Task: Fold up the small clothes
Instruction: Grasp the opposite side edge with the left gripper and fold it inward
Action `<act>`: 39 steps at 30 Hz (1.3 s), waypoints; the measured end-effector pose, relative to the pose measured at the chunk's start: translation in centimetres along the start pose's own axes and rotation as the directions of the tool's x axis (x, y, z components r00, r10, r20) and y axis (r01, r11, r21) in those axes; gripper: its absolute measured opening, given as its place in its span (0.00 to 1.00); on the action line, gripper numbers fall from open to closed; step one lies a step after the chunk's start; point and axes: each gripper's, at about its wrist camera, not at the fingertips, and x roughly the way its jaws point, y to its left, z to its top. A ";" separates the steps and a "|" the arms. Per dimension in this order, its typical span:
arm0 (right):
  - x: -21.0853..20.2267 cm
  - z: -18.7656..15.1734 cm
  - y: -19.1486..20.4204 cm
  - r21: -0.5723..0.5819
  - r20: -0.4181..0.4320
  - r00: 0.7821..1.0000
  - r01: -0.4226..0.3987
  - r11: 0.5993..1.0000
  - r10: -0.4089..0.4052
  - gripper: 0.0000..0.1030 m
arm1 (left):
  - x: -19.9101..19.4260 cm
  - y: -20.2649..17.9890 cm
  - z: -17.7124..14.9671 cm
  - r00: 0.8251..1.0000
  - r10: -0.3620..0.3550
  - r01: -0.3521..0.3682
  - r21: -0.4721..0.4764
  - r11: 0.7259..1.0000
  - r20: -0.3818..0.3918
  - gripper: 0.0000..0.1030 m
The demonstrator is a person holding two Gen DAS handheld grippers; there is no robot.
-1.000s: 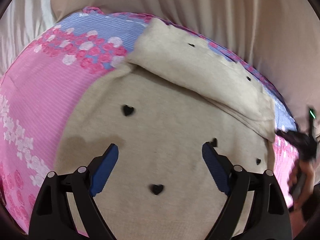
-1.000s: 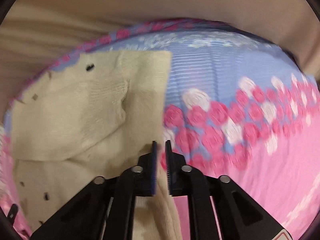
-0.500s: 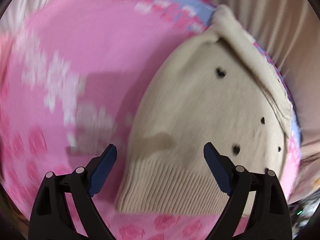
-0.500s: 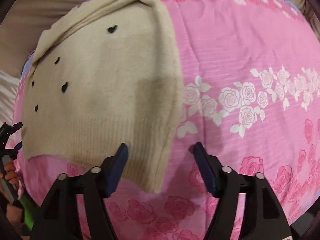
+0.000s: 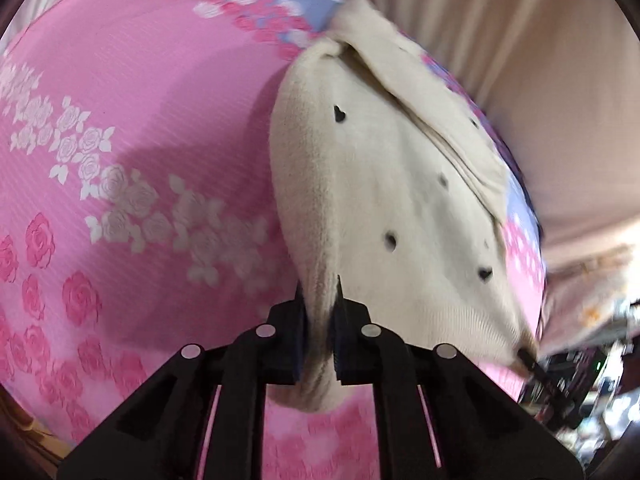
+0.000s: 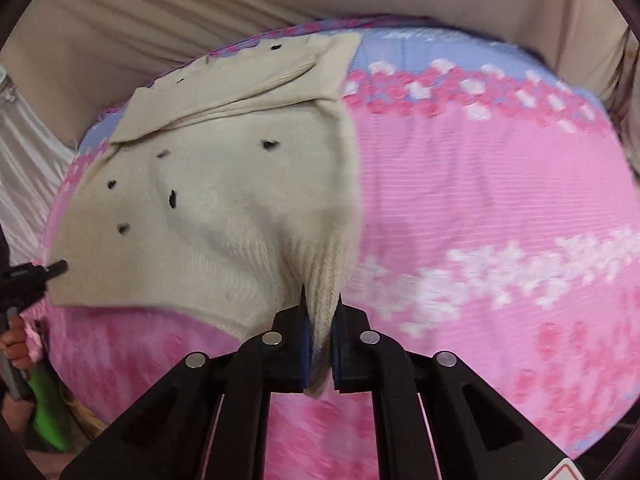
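Both tools, open before, now clamp sweater (image 5: 384,208) hem; right view alone shows hand (image 6: 16,344)

Left hand-held gripper (image 5: 319,312) and right hand-held gripper (image 6: 320,316) apparently clamped tight.

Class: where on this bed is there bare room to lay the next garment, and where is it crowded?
Free: the pink rose-print sheet right of the cream sweater, up to the blue band. Crowded: the sweater's side, where the left gripper and right gripper pinch its ribbed hem.
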 end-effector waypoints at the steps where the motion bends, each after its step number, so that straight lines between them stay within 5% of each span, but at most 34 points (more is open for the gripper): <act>1: -0.5 -0.5 -0.9 0.001 -0.004 1.000 0.007 1.000 -0.007 0.06 | -0.2 -0.5 -1.3 1.000 -0.009 0.010 0.018 1.000 -0.019 0.08; 6: -1.2 -6.3 -3.7 0.014 -0.073 0.997 0.027 1.000 -0.025 0.06 | 0.4 -0.2 -7.8 0.993 0.039 -0.036 0.034 0.999 -0.115 0.06; 10: 0.8 -11.3 -2.0 -0.010 -0.170 0.985 0.015 1.000 -0.017 0.06 | 0.3 1.9 -12.1 0.983 0.101 -0.100 0.019 0.995 -0.156 0.06; 15: 3.0 -13.3 -0.9 -0.002 -0.231 0.973 -0.003 1.000 0.002 0.10 | -0.3 2.5 -12.5 0.980 0.120 -0.120 0.005 0.993 -0.159 0.09; 18: 2.1 -11.2 -1.2 -0.026 -0.200 0.977 0.069 0.997 -0.073 0.24 | -0.9 1.6 -10.8 0.986 0.111 -0.114 -0.016 0.993 -0.126 0.13; 20: 0.4 -9.2 -1.9 -0.023 -0.136 0.983 0.119 0.993 -0.121 0.41 | -2.3 0.1 -9.7 0.991 0.121 -0.121 0.015 0.993 -0.054 0.29; 23: -1.3 -5.1 -3.0 0.025 -0.054 0.993 0.109 0.994 -0.107 0.45 | -3.1 -2.7 -7.6 0.992 0.116 -0.119 0.067 0.991 0.048 0.55; 28: 1.8 3.6 -2.6 0.109 0.003 1.000 0.016 0.994 -0.016 0.47 | -0.4 -6.3 -1.2 0.989 0.091 -0.099 0.064 0.993 0.116 0.58; 32: 8.9 9.9 -2.4 0.078 -0.024 0.986 0.169 0.982 -0.168 0.51 | 3.8 -7.9 3.3 0.985 0.109 -0.115 0.036 0.993 0.134 0.59; 34: 11.8 11.2 -2.0 0.040 -0.064 0.981 0.188 0.981 -0.185 0.47 | 5.6 -7.9 4.9 0.971 0.184 -0.195 0.058 0.979 0.154 0.59; 37: 13.8 12.5 -1.2 -0.058 -0.019 0.965 0.262 0.963 -0.263 0.33 | 8.1 -6.9 6.5 0.952 0.280 -0.292 0.089 0.952 0.127 0.59; 39: 14.1 13.3 -3.6 -0.011 0.010 0.946 0.323 0.946 -0.323 0.36 | 8.7 -5.8 6.8 0.944 0.311 -0.321 0.084 0.943 0.115 0.59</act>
